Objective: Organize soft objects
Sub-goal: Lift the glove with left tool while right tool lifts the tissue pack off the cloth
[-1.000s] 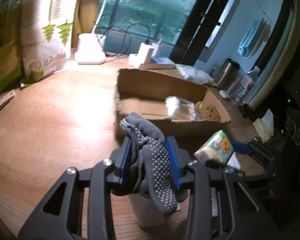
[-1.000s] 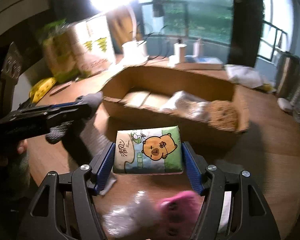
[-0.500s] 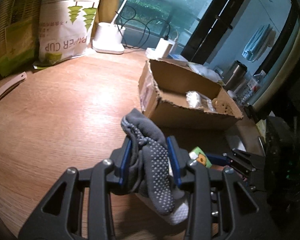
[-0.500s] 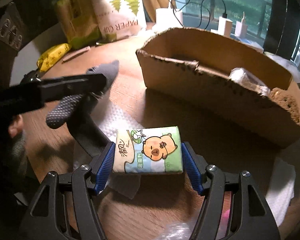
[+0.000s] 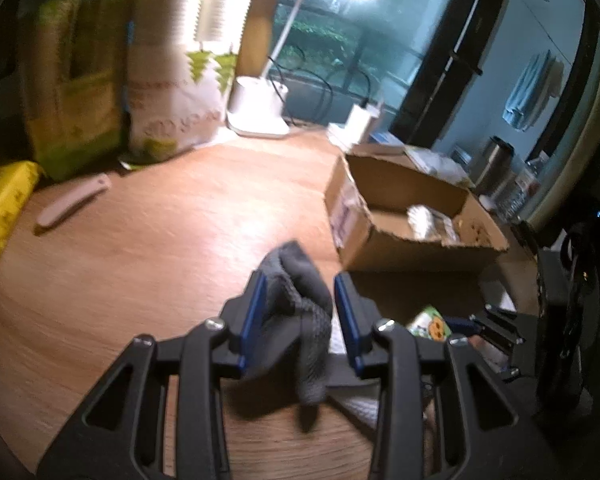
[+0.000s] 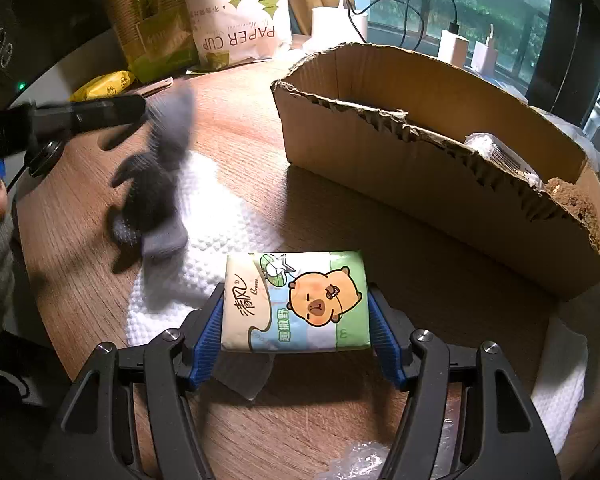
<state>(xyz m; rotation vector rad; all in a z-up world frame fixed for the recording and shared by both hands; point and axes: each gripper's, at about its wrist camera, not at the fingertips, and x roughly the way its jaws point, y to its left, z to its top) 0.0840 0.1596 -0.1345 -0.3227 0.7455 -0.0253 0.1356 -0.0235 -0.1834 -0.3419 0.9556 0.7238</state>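
Observation:
My left gripper [image 5: 300,312] is shut on a grey dotted sock [image 5: 300,300] that hangs down between its blue pads above the wooden table. The sock also shows blurred in the right wrist view [image 6: 160,184], over a white paper towel [image 6: 220,232]. My right gripper [image 6: 296,316] is shut on a tissue pack [image 6: 296,300] with a cartoon capybara, held low over the table. The pack shows small in the left wrist view [image 5: 430,322]. An open cardboard box [image 6: 420,152] stands ahead to the right, with a plastic-wrapped item [image 6: 496,152] inside.
A paper cup bag [image 5: 180,80], a green bag [image 5: 76,88], a yellow packet [image 5: 4,200] and a lamp base [image 5: 256,112] stand at the table's far side. A second paper towel [image 6: 560,380] lies at the right. Crumpled plastic [image 6: 360,460] lies near me.
The left gripper has swung left and back from the box with the sock swaying in it. The right gripper has lowered and drawn nearer the box, still holding the tissue pack.

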